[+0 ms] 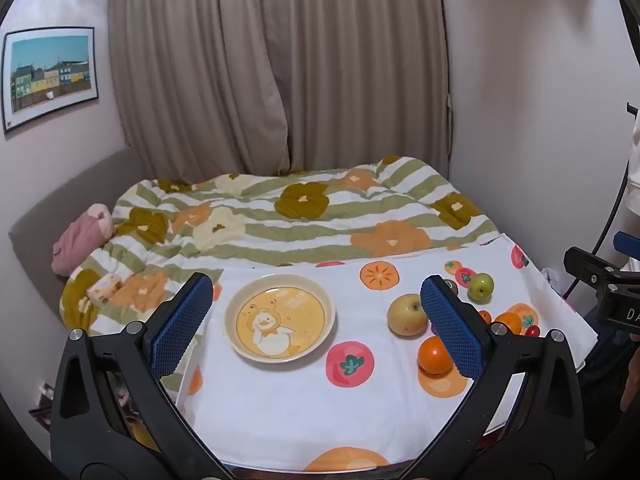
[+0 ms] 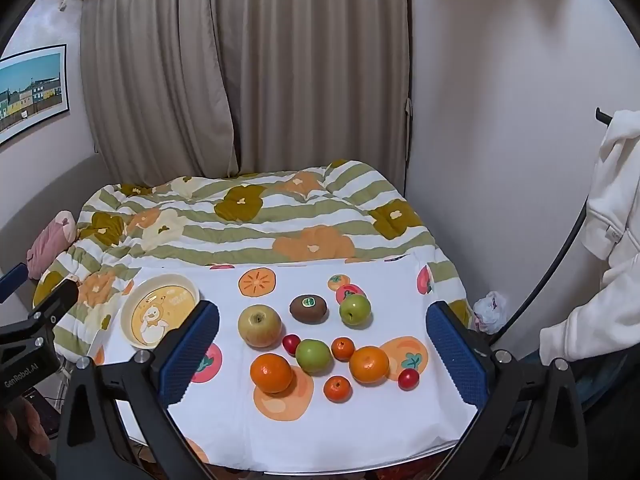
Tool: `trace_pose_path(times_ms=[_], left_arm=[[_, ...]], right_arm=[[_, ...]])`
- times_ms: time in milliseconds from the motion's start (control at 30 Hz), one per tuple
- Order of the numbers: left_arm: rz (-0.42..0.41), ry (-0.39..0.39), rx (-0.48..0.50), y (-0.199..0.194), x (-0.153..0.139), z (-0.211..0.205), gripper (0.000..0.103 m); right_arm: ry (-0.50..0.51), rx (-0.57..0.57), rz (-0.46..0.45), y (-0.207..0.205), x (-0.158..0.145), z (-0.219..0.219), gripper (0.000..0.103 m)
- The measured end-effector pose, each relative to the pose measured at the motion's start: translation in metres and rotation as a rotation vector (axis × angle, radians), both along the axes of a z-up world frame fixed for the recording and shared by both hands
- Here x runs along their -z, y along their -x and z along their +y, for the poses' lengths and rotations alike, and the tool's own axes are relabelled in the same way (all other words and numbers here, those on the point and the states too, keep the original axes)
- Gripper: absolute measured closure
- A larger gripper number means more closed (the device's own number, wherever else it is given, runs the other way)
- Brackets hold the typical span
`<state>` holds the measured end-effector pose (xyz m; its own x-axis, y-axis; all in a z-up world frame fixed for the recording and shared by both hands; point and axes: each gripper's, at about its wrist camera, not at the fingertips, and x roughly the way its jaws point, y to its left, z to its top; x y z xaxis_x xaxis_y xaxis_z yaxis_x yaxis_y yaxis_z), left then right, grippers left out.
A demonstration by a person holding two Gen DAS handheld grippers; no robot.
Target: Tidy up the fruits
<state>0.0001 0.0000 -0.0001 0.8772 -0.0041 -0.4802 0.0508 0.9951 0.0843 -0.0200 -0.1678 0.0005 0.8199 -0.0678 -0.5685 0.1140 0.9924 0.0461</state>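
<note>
Fruit (image 2: 316, 344) sits loose on the cloth (image 2: 320, 432), at four o'clock from the bare plate (image 2: 160, 316). Kiwi (image 2: 308, 309) lies lengthwise nine-to-three. Left gripper (image 1: 316, 328) and right gripper (image 2: 322, 356) both gape wide, holding nothing.

A bench under a white fruit-print cloth (image 2: 320, 432) carries an empty duck plate (image 2: 132, 312), apples (image 2: 259, 325), oranges (image 2: 271, 372), a kiwi (image 2: 308, 308) and cherry tomatoes (image 2: 409, 379)
</note>
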Motion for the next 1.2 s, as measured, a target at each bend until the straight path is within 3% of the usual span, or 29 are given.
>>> trace_pose_path(times_ms=[300, 1200], left_arm=[[0.002, -0.003, 0.005, -0.006, 0.011, -0.005, 0.0], [0.004, 0.004, 0.022, -0.011, 0.006, -0.003, 0.0]], right_arm=[[0.011, -0.001, 0.002, 0.0, 0.005, 0.004, 0.0], [0.019, -0.002, 0.007, -0.006, 0.007, 0.009, 0.0]])
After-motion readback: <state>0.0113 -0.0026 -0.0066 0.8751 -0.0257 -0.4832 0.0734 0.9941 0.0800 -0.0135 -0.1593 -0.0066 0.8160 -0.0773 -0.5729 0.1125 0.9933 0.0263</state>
